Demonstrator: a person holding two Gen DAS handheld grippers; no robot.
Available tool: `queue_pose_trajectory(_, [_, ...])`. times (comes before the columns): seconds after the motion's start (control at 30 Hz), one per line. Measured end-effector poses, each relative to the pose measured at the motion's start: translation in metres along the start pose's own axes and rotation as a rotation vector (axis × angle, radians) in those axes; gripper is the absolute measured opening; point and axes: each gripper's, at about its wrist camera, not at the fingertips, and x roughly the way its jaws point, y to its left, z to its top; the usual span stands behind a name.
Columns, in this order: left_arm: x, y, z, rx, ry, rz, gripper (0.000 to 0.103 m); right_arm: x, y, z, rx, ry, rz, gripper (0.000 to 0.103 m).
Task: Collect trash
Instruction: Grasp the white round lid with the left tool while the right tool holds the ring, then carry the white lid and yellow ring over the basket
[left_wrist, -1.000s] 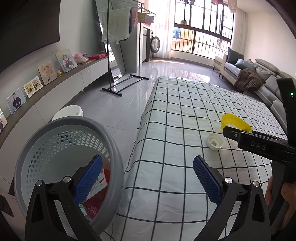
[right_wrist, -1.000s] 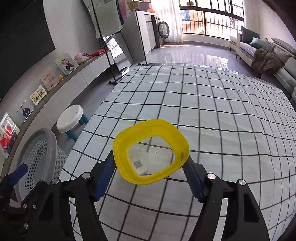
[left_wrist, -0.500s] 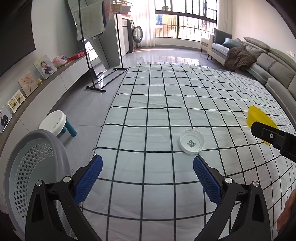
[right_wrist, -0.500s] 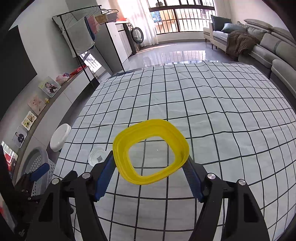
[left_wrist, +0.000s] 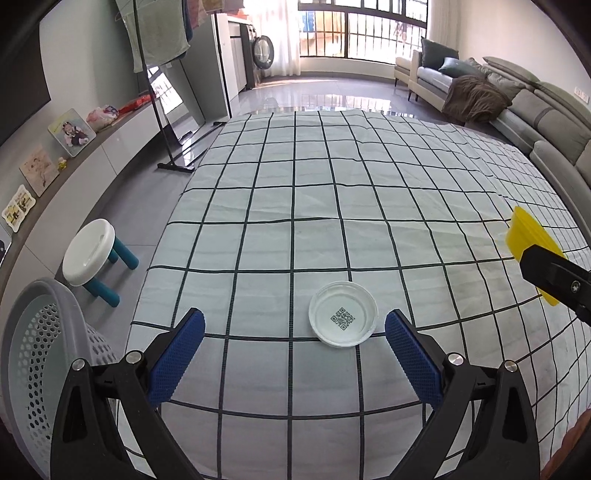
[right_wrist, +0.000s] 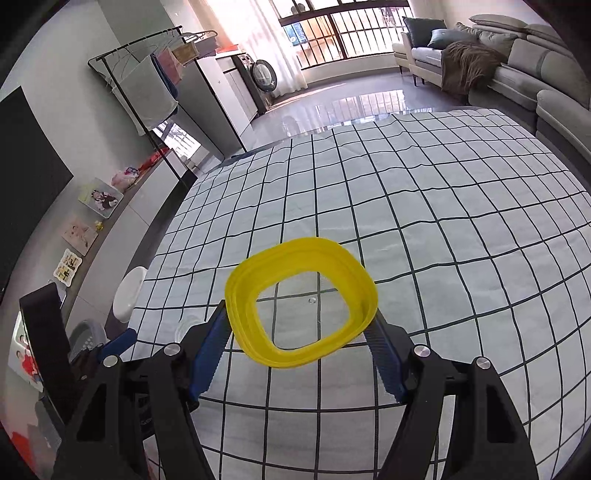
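The right gripper (right_wrist: 301, 334) clamped a yellow ring lid (right_wrist: 301, 302), its hole facing forward. The left gripper (left_wrist: 293, 332) gaped above a white lid (left_wrist: 343, 319) lying flat.

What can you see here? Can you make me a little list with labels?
surface: checked cloth
left gripper: open, empty, pointing toward the white lid
white lid: flat on the cloth, code printed inside
right gripper: gripping the yellow ring
yellow ring: lifted off the cloth
grey basket: on the floor beside the cloth
stool: on the floor
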Motion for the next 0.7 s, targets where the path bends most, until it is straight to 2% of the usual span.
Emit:
queue_pose_trajectory(0.07, [0.004, -0.002, 0.0, 0.0, 0.008, 0.0, 0.095, 0.0, 0.0, 0.0, -0.002, 0.003, 0.004, 0.069])
queue_pose_trajectory(0.1, [0.005, -0.002, 0.0, 0.001, 0.01, 0.0, 0.091, 0.001, 0.001, 0.0, -0.005, 0.005, 0.005, 0.069])
queue_pose_trajectory(0.13, [0.007, -0.004, -0.001, 0.004, 0.017, -0.003, 0.083, 0.001, -0.001, 0.001, -0.006, 0.006, 0.005, 0.069])
queue_pose_trajectory(0.27, [0.008, -0.005, 0.0, 0.0, 0.024, -0.028, 0.065, 0.002, 0.0, 0.003, -0.013, 0.009, 0.005, 0.069])
queue_pose_trajectory(0.33, [0.007, -0.008, 0.0, -0.008, 0.022, -0.051, 0.047, 0.003, 0.0, 0.003, -0.016, 0.009, 0.006, 0.069])
queue_pose_trajectory(0.4, [0.005, -0.011, -0.001, -0.002, 0.017, -0.057, 0.039, 0.003, 0.001, 0.003, -0.02, 0.01, 0.005, 0.069])
queue_pose_trajectory(0.57, [-0.006, -0.013, -0.009, -0.005, 0.001, -0.078, 0.039, 0.005, 0.008, 0.003, -0.033, 0.015, 0.009, 0.069])
queue_pose_trajectory(0.7, [-0.028, -0.001, -0.014, -0.004, -0.047, -0.07, 0.039, 0.003, 0.019, 0.001, -0.062, 0.009, 0.02, 0.069])
